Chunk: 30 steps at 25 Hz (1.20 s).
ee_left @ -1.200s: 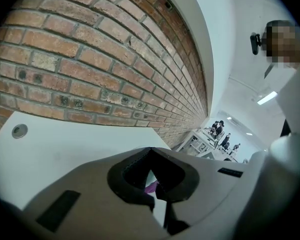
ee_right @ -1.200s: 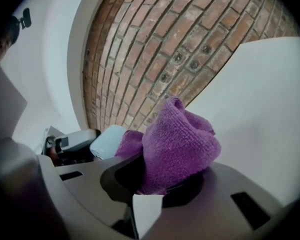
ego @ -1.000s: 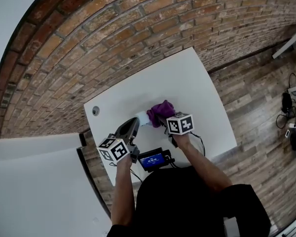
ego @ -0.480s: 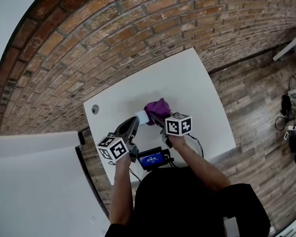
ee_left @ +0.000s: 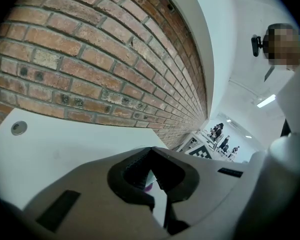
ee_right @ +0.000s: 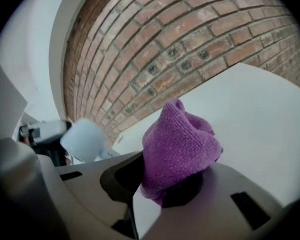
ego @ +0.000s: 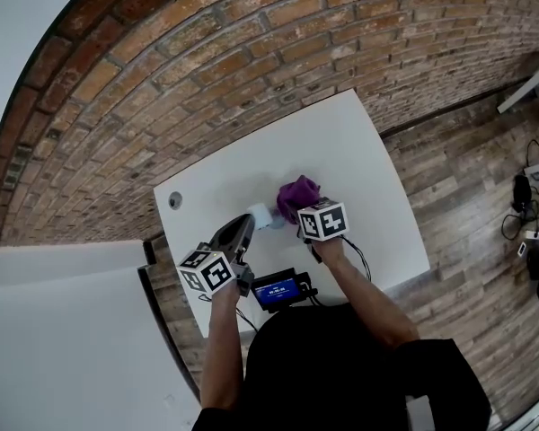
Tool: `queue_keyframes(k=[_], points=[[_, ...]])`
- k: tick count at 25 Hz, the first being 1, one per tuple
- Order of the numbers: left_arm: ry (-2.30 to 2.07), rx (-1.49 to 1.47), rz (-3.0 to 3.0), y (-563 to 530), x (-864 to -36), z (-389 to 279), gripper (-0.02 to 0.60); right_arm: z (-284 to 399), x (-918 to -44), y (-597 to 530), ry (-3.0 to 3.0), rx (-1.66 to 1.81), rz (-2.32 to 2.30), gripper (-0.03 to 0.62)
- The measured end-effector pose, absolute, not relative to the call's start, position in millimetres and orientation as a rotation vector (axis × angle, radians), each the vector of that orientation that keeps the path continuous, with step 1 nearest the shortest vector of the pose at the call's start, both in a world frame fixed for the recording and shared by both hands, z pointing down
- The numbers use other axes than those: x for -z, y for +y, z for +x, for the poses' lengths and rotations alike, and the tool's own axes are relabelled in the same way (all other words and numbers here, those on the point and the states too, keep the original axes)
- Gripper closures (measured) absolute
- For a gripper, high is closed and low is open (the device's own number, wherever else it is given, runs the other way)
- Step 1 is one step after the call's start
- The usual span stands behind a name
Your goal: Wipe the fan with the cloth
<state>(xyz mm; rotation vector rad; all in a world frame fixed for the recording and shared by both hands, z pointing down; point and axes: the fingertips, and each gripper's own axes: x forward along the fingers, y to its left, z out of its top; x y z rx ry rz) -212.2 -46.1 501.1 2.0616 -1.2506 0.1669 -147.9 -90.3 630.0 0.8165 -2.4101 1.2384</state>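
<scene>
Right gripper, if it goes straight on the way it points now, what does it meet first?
Probably the white table, with the purple cloth in its jaws touching down first; the brick wall lies beyond. The pale fan sits off to its left, out of that line.

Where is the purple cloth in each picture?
Head view: purple cloth, middle of the white table.
Left gripper view: only a tiny purple sliver low between the jaws.
Right gripper view: centre, pinched in the jaws.
Shared landmark: the brick wall behind the table.
</scene>
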Motion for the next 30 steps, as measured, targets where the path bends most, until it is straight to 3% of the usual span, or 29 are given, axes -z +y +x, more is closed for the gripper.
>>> queue_keyframes(k=[5, 13, 21, 24, 30], points=[[-1.258, -0.160, 2.059, -46.6, -501.4, -214.2, 0.575, -170.2, -566.9, -93.7, -2.655, -1.639, 0.623, 0.531], [-1.262, -0.153, 2.055, -47.3, -501.8, -213.9, 0.575, -178.0, -654.5, -72.2, -2.329, -1.470, 0.682, 0.531], [-1.260, -0.144, 2.055, -47.1, -502.1, -214.0, 0.575, -152.4, -649.7, -98.9, -2.275, -1.111, 0.758, 0.531], [-1.266, -0.140, 2.054, -47.6, -502.2, -214.6, 0.575, -165.3, -626.8, -129.0, -2.388, -1.162, 0.786, 0.531], [-1.263, -0.137, 2.052, -45.9, -503.2, -212.1, 0.575, -189.6, -664.8, -91.2, -2.262, -1.326, 0.591, 0.531]])
